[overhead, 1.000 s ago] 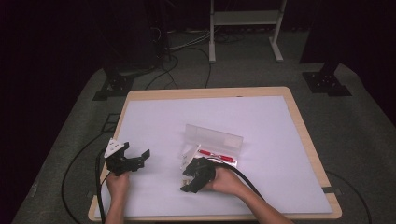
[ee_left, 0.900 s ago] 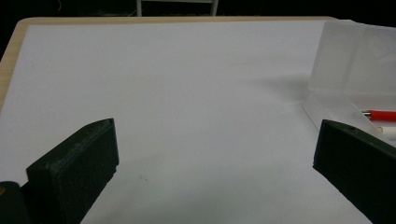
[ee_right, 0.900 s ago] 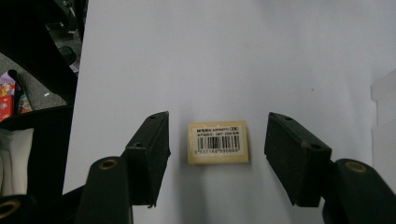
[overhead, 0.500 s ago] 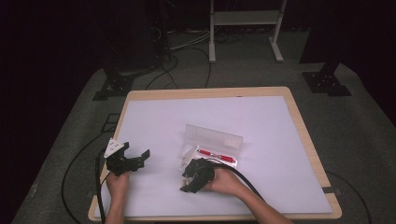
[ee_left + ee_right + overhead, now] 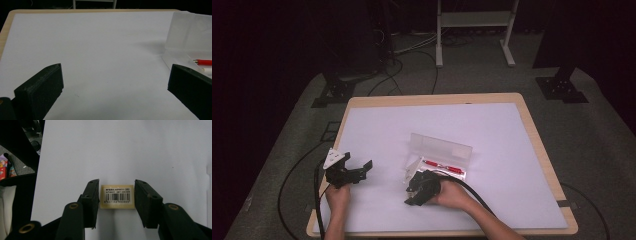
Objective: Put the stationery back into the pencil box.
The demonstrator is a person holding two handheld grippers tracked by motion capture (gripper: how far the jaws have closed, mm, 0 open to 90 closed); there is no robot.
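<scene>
A small beige eraser (image 5: 117, 200) with a barcode label lies on the white mat between the jaws of my right gripper (image 5: 117, 192). The jaws have just been closing, and both pads now touch its short ends. From above, the right gripper (image 5: 414, 192) sits just in front of an open clear pencil case (image 5: 439, 150) that holds a red pen (image 5: 443, 166). My left gripper (image 5: 361, 170) rests at the front left with its jaws wide open and nothing between them. The left gripper view (image 5: 116, 75) shows the case (image 5: 190, 32) and the pen (image 5: 203, 61) to its right.
A white mat (image 5: 492, 130) covers the wooden table (image 5: 539, 145). Black cables trail from both grippers over the front edge. Dark floor with stand feet and wires lies behind the table.
The right gripper's jaws have narrowed around the eraser. Both hands stay where they were.
</scene>
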